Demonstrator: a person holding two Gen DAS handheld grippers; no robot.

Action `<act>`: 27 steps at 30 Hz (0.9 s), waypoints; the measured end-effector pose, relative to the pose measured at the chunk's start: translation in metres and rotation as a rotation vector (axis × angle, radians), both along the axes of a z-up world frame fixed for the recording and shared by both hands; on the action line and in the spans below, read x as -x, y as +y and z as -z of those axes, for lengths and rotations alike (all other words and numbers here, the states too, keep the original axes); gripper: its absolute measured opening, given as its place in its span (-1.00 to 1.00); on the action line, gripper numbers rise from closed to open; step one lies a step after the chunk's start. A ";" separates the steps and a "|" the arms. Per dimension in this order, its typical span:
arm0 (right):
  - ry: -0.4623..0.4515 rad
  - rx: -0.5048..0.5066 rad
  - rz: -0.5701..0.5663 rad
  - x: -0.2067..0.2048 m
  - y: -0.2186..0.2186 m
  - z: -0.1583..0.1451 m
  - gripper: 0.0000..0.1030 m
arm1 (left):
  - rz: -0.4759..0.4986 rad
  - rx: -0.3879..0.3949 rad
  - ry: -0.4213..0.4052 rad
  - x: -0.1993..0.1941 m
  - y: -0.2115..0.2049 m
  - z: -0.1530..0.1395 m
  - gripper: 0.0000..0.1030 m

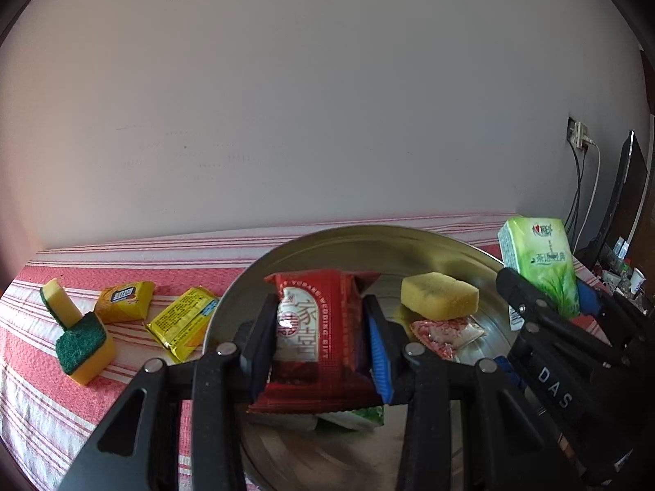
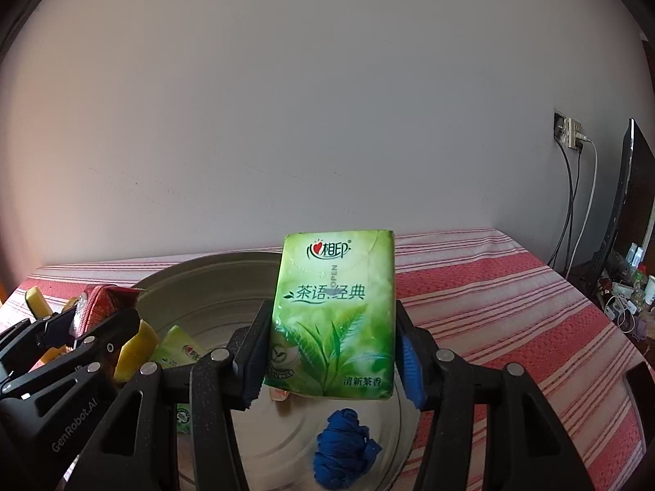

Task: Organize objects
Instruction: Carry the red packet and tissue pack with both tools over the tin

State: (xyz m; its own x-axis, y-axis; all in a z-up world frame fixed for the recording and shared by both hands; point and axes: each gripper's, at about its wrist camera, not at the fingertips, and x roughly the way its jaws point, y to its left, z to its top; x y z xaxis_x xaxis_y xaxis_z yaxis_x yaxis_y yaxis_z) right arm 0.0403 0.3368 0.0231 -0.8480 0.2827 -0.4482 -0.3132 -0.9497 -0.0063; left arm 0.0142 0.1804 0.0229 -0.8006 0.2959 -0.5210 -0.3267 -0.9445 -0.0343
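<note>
So the left gripper (image 1: pixel 319 343) had its jaws clamped on a red snack packet (image 1: pixel 317 327), held over the big metal tray (image 1: pixel 286 253), and the packet blocked most of what sat under it; only a green corner of another packet (image 1: pixel 360 417) poked out below. The right gripper (image 2: pixel 331 352) was grasping a green tissue pack (image 2: pixel 333 315) upright over the same tray, jaws pressed on both its sides. Inside the tray I could make out a yellow sponge block (image 1: pixel 440 296), a small pink-speckled sachet (image 1: pixel 444 333) just beside it, and a crumpled blue thing (image 2: pixel 346 446) that was honestly too scrunched to identify. Off to the left on the striped red cloth (image 1: pixel 123 270) covering the surface lay two yellow packets (image 1: pixel 125 296) (image 1: pixel 182 323) and two green-and-yellow scrub sponges (image 1: pixel 84 347) (image 1: pixel 59 300), one leaning on the other. The tray's near rim was cut off by the gripper arms in both views.
</note>
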 end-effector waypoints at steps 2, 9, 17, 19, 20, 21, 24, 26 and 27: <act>-0.014 0.005 0.005 0.000 0.003 0.000 0.09 | 0.004 0.004 -0.007 0.003 0.006 0.001 -0.23; -0.043 -0.003 -0.001 -0.002 0.000 0.003 0.09 | 0.003 0.035 -0.006 0.003 0.015 0.004 -0.23; -0.075 -0.011 -0.004 0.003 0.002 0.010 0.09 | -0.020 0.044 -0.020 0.005 0.009 0.005 -0.23; -0.076 -0.010 -0.003 0.003 0.002 0.010 0.09 | -0.028 0.052 -0.025 0.006 0.008 0.005 -0.23; -0.077 -0.010 -0.003 0.003 0.003 0.011 0.09 | -0.031 0.058 -0.027 0.006 0.008 0.006 -0.23; -0.078 -0.011 -0.003 0.004 0.003 0.012 0.09 | -0.031 0.065 -0.028 0.006 0.008 0.007 -0.23; -0.085 -0.012 -0.005 0.003 0.000 0.011 0.09 | -0.036 0.092 -0.030 0.008 0.009 0.009 -0.23; -0.089 -0.015 -0.002 0.006 0.005 0.014 0.10 | -0.038 0.104 -0.035 0.006 0.011 0.009 -0.23; -0.089 -0.016 -0.002 0.006 0.005 0.015 0.10 | -0.040 0.109 -0.038 0.008 0.011 0.010 -0.23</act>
